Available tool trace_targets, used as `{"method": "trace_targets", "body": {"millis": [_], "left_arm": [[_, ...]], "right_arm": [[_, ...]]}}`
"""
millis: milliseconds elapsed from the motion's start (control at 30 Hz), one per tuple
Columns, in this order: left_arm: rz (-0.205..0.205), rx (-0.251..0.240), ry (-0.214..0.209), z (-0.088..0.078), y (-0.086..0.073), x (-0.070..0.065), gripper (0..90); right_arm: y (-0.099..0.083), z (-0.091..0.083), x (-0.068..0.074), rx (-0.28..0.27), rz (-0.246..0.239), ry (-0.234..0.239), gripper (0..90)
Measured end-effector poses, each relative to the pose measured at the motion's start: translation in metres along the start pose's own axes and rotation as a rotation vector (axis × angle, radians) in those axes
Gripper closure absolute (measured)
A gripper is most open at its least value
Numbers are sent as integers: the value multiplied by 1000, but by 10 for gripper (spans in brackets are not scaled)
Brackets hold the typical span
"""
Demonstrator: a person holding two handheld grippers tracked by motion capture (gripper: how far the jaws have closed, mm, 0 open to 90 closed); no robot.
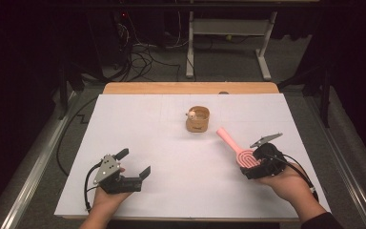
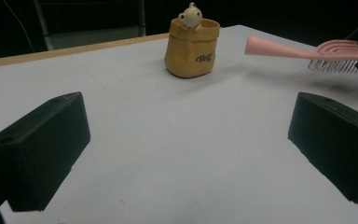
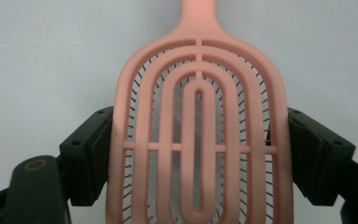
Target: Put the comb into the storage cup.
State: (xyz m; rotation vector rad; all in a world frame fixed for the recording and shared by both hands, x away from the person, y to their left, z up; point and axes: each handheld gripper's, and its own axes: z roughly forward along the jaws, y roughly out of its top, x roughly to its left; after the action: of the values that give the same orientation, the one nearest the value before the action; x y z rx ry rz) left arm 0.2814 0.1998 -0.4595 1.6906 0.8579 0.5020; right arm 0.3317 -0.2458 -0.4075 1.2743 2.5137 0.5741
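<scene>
- Your right claw (image 3: pixel 198 154) pinches the pink hairbrush (image 3: pixel 198 121) by its head, handle pointing away from it.
- Your left claw (image 1: pixel 133 164) stands spread, nothing between its jaws, over the desk (image 1: pixel 171 157).

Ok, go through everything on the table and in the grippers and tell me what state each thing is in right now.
Pink hairbrush: clamped by its head, off the table, handle pointing away toward the pot, bristles down.
Right hand-held gripper: shut on the hairbrush head, one jaw on each side edge.
Left hand-held gripper: open, nothing between its jaws, low over the table.
Tan pot: upright, open-topped, small figure peeking over the rim, standing apart from both grippers.
</scene>
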Motion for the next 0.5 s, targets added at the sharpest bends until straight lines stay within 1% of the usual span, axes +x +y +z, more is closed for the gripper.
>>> {"method": "trace_targets", "body": {"millis": [33, 67, 100, 133, 200, 267, 333, 367, 433, 467, 500], "left_arm": [[13, 7, 4, 2, 5, -1, 0], [41, -2, 21, 4, 12, -2, 0], [41, -2, 21, 4, 12, -2, 0], [49, -7, 24, 6, 17, -3, 0], [59, -28, 22, 11, 24, -5, 0], [74, -48, 29, 16, 31, -7, 0], [70, -58, 28, 22, 34, -9, 0], [62, -62, 29, 26, 35, -9, 0], [44, -54, 38, 31, 35, -9, 0], [26, -47, 24, 33, 33, -10, 0], [26, -47, 24, 33, 33, -10, 0]], "right_arm": [[-1, -2, 4, 0, -12, 5, 204], [-1, -3, 4, -7, -18, 12, 204], [-1, -3, 4, -7, -18, 12, 204], [-2, -3, 5, -11, -13, 19, 204], [-2, -3, 9, -7, -29, 23, 204], [-2, -5, 12, -11, -34, 27, 204], [-1, -6, 14, -18, -43, 35, 204], [1, -4, 17, -5, -63, 32, 204], [2, -4, 19, -4, -71, 32, 204], [4, -3, 21, -9, -81, 43, 204], [4, -3, 21, -9, -81, 43, 204]]}}
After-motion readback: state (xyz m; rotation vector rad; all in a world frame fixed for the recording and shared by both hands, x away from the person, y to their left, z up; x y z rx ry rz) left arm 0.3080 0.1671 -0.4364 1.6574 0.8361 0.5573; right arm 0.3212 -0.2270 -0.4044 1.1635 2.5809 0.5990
